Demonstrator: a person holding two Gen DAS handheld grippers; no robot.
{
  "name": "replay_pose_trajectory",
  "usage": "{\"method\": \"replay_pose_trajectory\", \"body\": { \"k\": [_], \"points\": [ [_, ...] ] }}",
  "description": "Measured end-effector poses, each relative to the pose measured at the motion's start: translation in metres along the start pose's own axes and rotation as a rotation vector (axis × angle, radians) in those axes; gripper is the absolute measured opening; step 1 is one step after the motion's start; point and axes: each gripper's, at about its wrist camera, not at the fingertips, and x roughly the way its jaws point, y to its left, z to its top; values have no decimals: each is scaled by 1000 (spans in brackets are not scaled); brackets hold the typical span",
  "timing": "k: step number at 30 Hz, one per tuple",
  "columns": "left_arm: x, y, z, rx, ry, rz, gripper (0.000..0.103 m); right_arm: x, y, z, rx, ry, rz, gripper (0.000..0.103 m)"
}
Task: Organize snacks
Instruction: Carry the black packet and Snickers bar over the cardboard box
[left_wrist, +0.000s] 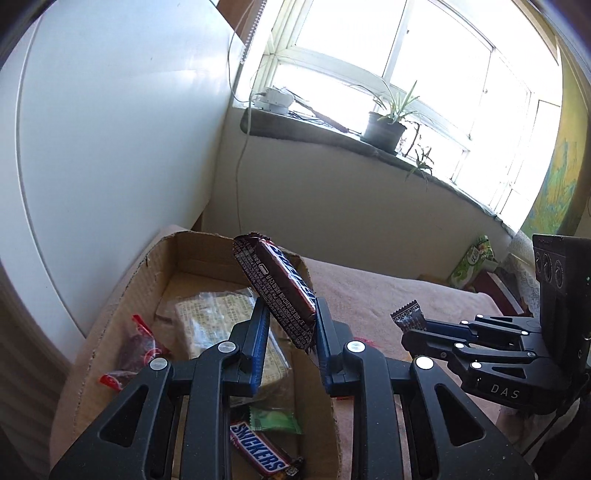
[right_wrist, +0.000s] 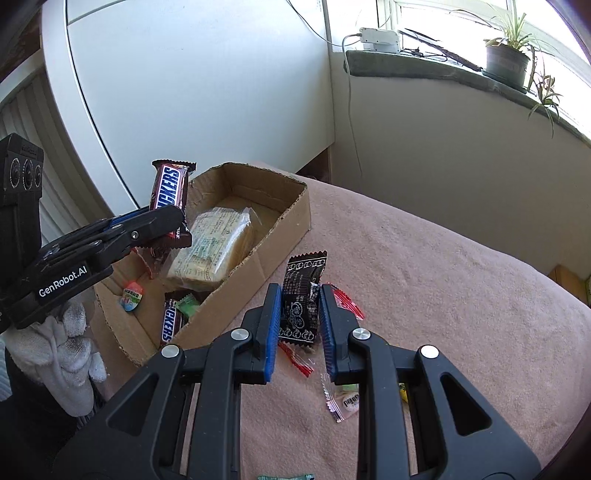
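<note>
Judging by several snacks already in the cardboard box (right_wrist: 284, 218), sorting is midway: left gripper (left_wrist: 288, 328) jaws clamp a Snickers bar (left_wrist: 277, 288) above it, right gripper (right_wrist: 297, 325) jaws pinch a black packet (right_wrist: 301, 299), and loose wrappers (right_wrist: 343, 400) remain on the pink blanket (right_wrist: 443, 295).

**A bright window corner behind the pink-covered surface**

We see a large multi-pane window (left_wrist: 388, 74) flooding the room with daylight. Below it runs a dark stone sill (left_wrist: 332, 136) carrying a potted plant (left_wrist: 384, 127) and a white device (left_wrist: 275, 99) with a cable hanging down the cream wall (left_wrist: 332, 199). To the left stands a white cabinet (left_wrist: 110, 129). A pink cloth (right_wrist: 424, 277) covers the surface; a patterned curtain (left_wrist: 557, 177) hangs at the window's right edge.
</note>
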Motion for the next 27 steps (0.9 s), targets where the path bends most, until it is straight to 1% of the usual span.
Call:
{"method": "replay_pose_trajectory", "body": {
  "k": [6, 12, 20, 27],
  "points": [
    [3, 16, 17, -9, -14, 41, 22, 24, 18, 22, -28, 4, 17, 21],
    [16, 29, 27, -20, 8, 62, 22, 48, 27, 41, -25, 13, 36, 21],
    [21, 35, 26, -21, 24, 78, 22, 80, 39, 57, -42, 34, 32, 21],
    [20, 36, 28, -24, 22, 86, 22, 95, 44, 63, -52, 46, 42, 21]
  ]
}}
